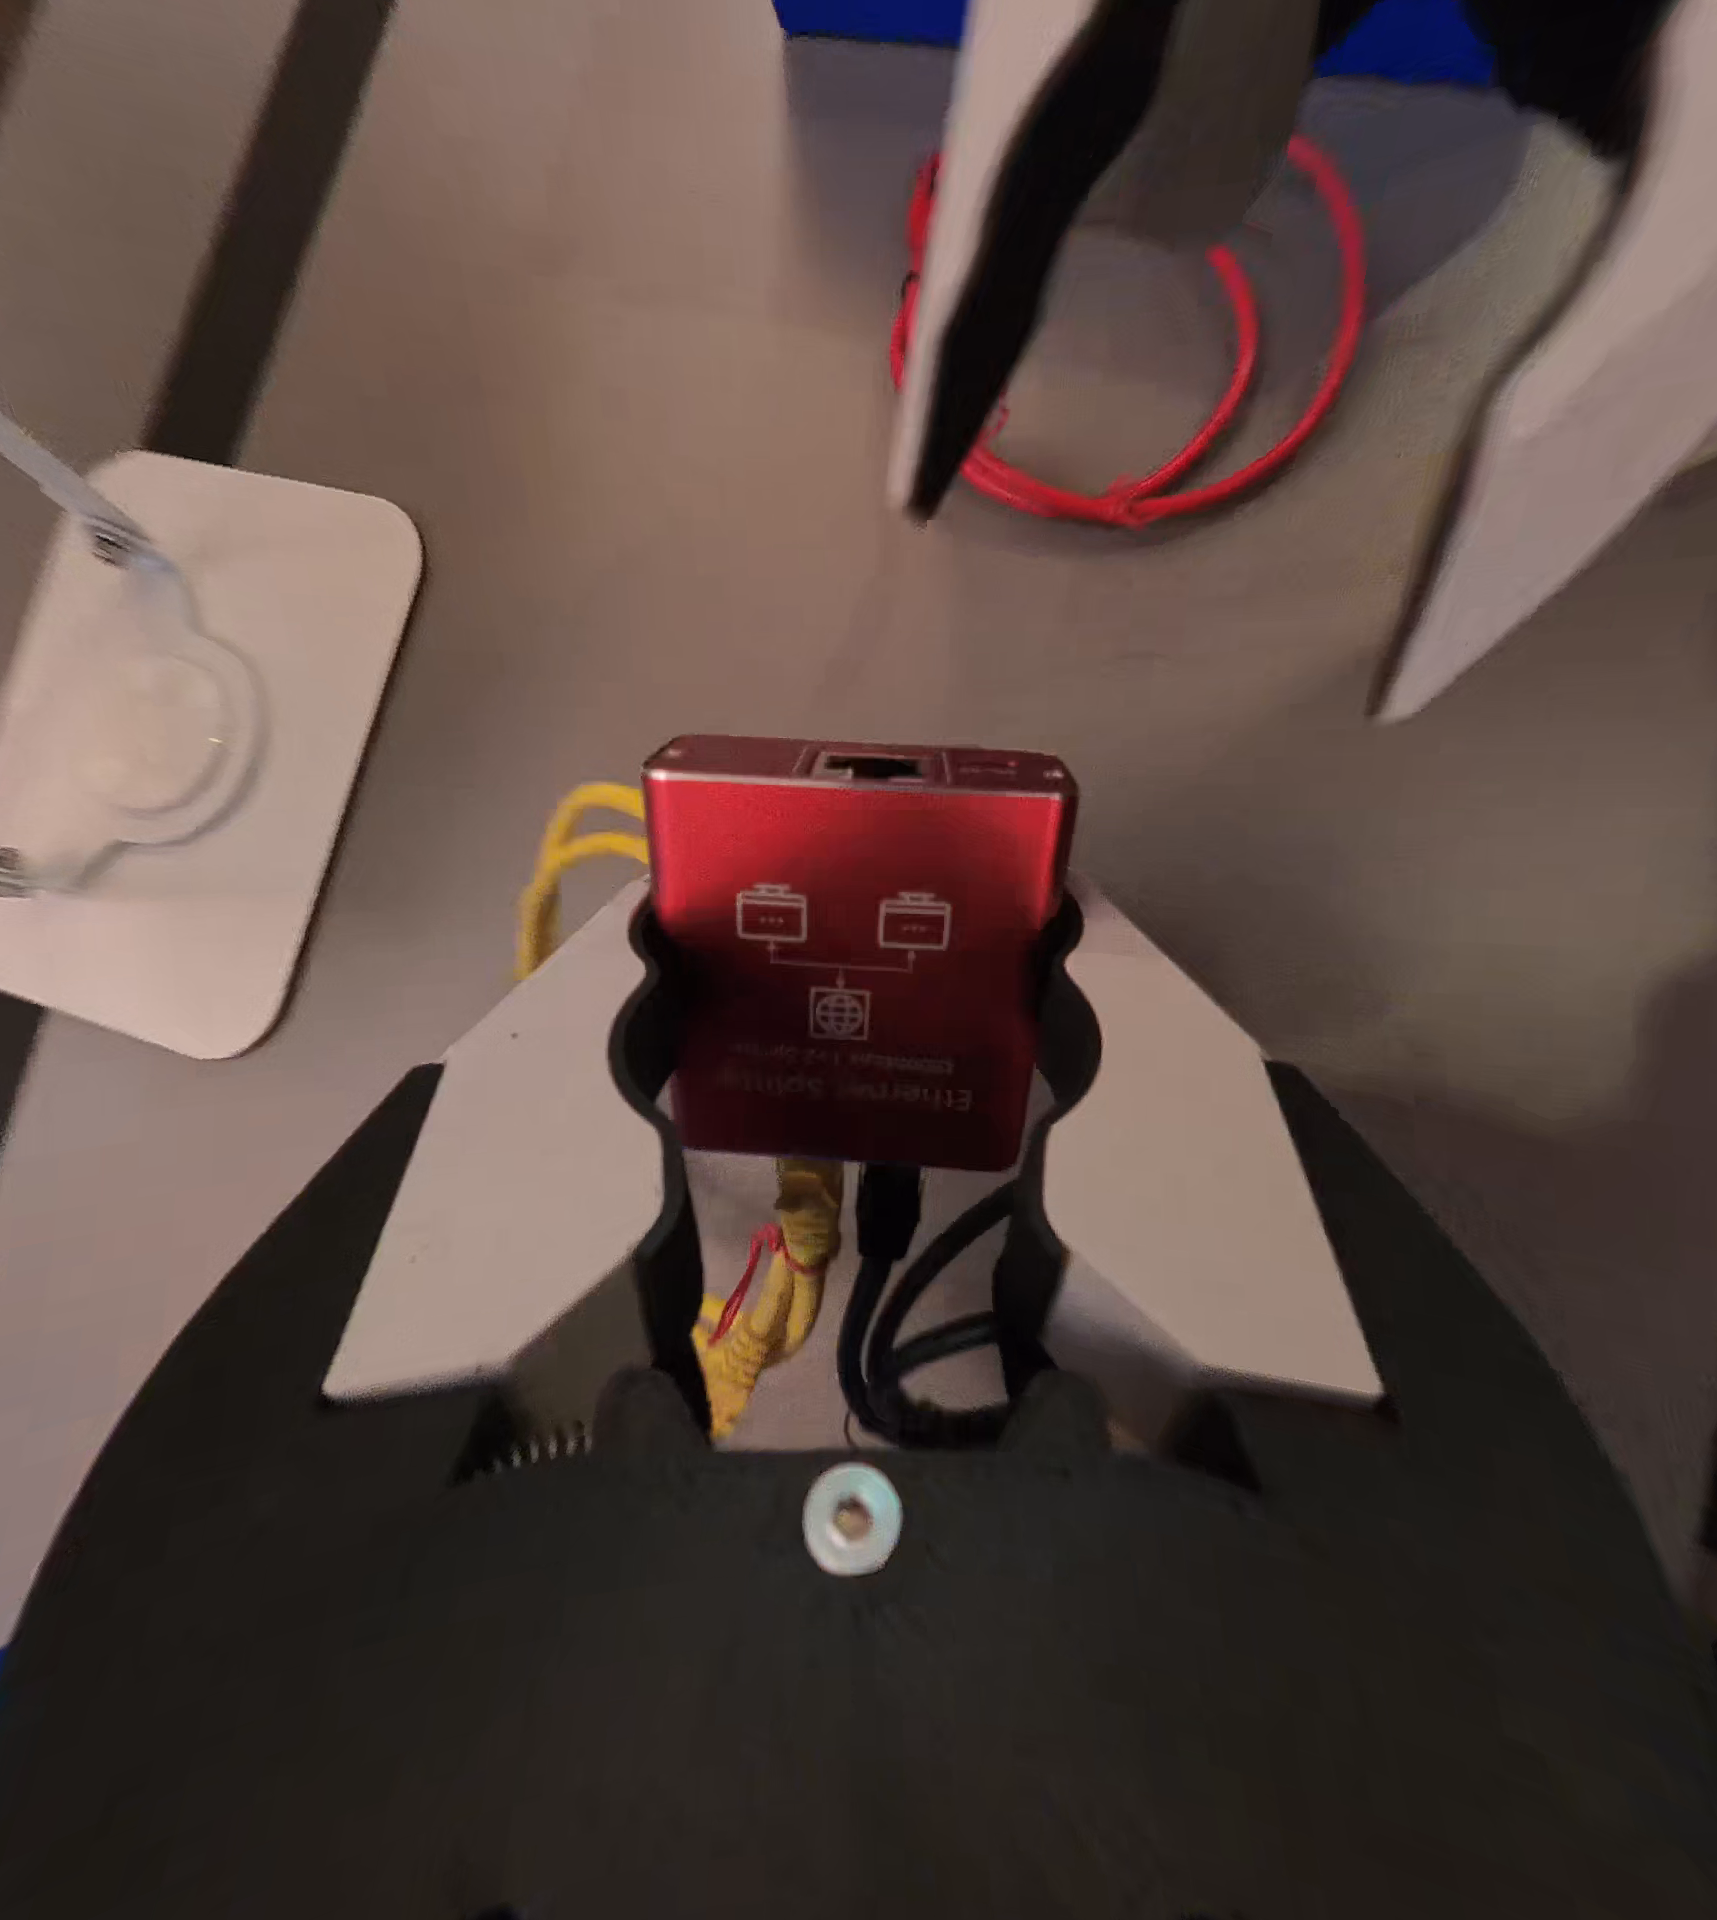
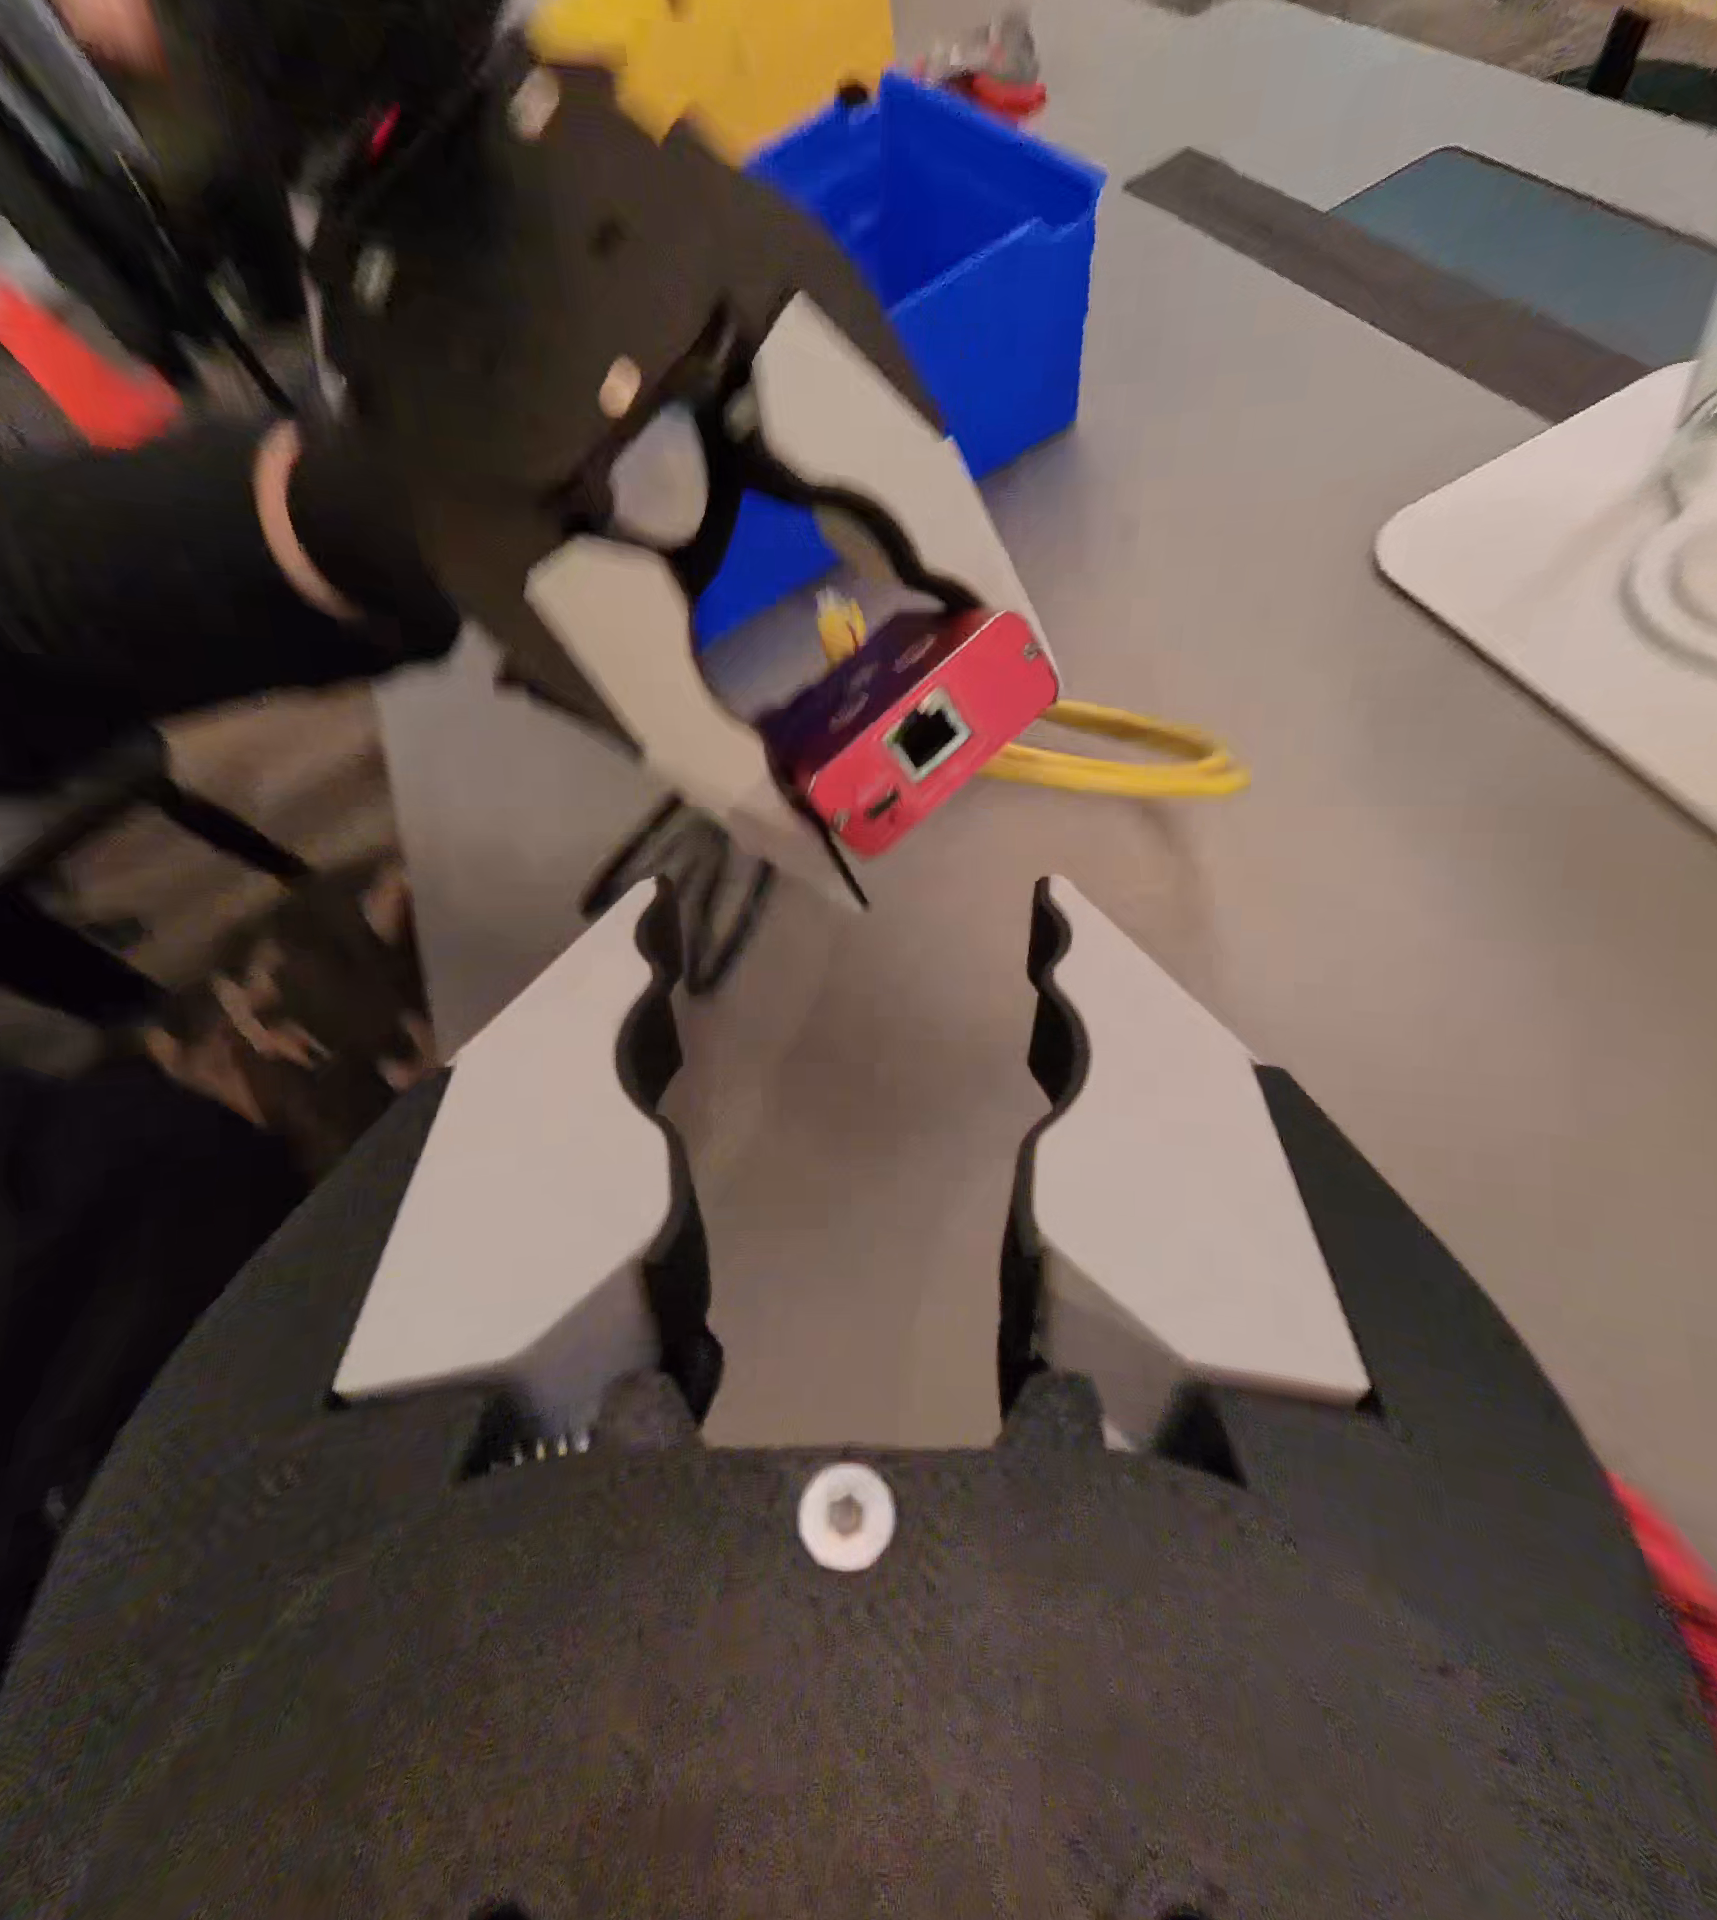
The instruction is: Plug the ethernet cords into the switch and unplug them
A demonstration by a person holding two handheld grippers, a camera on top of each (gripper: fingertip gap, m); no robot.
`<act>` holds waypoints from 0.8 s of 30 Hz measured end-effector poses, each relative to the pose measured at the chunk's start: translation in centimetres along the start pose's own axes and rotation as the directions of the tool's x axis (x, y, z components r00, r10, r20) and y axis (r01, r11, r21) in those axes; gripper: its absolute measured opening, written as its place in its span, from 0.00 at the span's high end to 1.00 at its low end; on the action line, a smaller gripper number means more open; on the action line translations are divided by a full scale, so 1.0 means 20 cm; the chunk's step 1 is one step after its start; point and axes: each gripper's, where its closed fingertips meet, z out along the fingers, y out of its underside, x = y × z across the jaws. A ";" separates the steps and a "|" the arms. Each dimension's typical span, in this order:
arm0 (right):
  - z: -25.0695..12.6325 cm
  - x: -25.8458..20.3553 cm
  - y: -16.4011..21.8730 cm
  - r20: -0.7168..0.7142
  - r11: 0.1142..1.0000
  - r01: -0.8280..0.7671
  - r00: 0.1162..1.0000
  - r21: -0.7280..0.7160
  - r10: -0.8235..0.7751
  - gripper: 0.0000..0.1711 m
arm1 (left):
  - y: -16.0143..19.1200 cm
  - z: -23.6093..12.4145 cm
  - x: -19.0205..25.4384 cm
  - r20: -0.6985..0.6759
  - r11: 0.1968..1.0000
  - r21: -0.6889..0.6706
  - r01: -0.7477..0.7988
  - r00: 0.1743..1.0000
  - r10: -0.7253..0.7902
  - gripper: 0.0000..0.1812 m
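The switch (image 1: 859,956) at the centre of the left wrist view is a glossy metallic red, its top printed with thin pale line icons and a band of pale lettering; its end face in the right wrist view (image 2: 927,743) reads a lighter pinkish red around a dark port. Both grippers have pale grey fingers (image 1: 521,1122) edged in black on matte black bodies, each with a silver screw. A yellow cord (image 1: 563,873) loops at the switch's left, a red cord (image 1: 1197,457) coils at upper right, and a black cable (image 1: 885,1309) trails below. The table (image 1: 625,468) is plain grey-brown. A bright blue bin (image 2: 979,270) sits at the upper centre of the right wrist view, beside a white stand base (image 2: 1519,623).
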 end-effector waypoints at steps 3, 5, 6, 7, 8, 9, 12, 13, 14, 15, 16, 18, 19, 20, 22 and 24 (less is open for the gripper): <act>0.10 -0.02 -0.01 0.186 0.963 -0.257 0.953 0.084 0.238 0.54 | -0.04 0.01 0.05 0.094 0.998 0.005 -0.059 0.994 0.059 0.63; 0.15 -0.05 0.00 0.286 0.941 -0.329 0.912 0.079 0.294 0.58 | -0.04 0.02 0.06 0.148 0.996 -0.015 -0.085 0.985 0.086 0.63; 0.18 -0.06 0.03 0.299 0.944 -0.325 0.908 0.058 0.294 0.65 | -0.04 0.03 0.06 0.173 0.995 -0.013 -0.096 0.980 0.097 0.63; 0.20 -0.06 0.04 0.300 0.947 -0.317 0.909 0.047 0.290 0.72 | -0.05 0.03 0.06 0.188 0.995 -0.004 -0.101 0.977 0.100 0.63; 0.21 -0.05 0.05 0.299 0.947 -0.319 0.909 0.050 0.290 0.78 | -0.05 0.02 0.06 0.205 0.995 0.002 -0.103 0.974 0.100 0.63; 0.21 -0.05 0.05 0.301 0.948 -0.316 0.909 0.044 0.289 0.80 | -0.04 0.02 0.06 0.214 0.994 -0.001 -0.110 0.971 0.107 0.63; 0.22 -0.03 0.09 0.270 0.973 -0.230 0.935 -0.027 0.229 0.83 | -0.02 0.00 0.09 0.169 0.993 -0.008 -0.120 0.978 0.120 0.63; 0.22 -0.02 0.10 0.265 0.979 -0.196 0.942 -0.060 0.205 0.83 | -0.03 -0.02 0.10 0.135 0.994 0.011 -0.105 0.986 0.102 0.62; 0.21 -0.02 0.11 0.273 0.982 -0.160 0.945 -0.100 0.182 0.83 | -0.04 -0.05 0.09 0.107 0.996 0.019 -0.090 0.990 0.088 0.62; 0.20 -0.03 0.13 0.293 0.982 -0.111 0.944 -0.152 0.152 0.83 | -0.03 -0.07 0.08 0.084 0.997 0.022 -0.079 0.993 0.077 0.61; 0.18 -0.04 0.14 0.320 0.978 -0.052 0.940 -0.201 0.116 0.83 | -0.03 -0.09 0.08 0.043 0.998 0.020 -0.062 0.997 0.061 0.61; 0.16 -0.06 0.16 0.371 0.955 0.093 0.929 -0.282 0.019 0.84 | -0.03 -0.11 0.10 -0.058 0.999 0.013 -0.040 0.998 0.040 0.62; 0.15 -0.07 0.18 0.385 0.932 0.175 0.922 -0.317 -0.043 0.84 | -0.02 -0.10 0.12 -0.125 1.000 -0.001 -0.014 0.992 0.013 0.64; 0.15 -0.07 0.19 0.397 0.903 0.247 0.913 -0.352 -0.095 0.84 | -0.01 -0.10 0.16 -0.225 1.000 -0.018 0.016 0.974 -0.020 0.66; 0.15 -0.07 0.17 0.425 0.856 0.337 0.892 -0.392 -0.156 0.84 | 0.00 -0.09 0.24 -0.391 0.997 -0.043 0.067 0.917 -0.079 0.73; 0.15 -0.07 0.17 0.447 0.808 0.404 0.872 -0.429 -0.199 0.84 | 0.01 -0.07 0.26 -0.438 0.994 -0.044 0.105 0.892 -0.113 0.84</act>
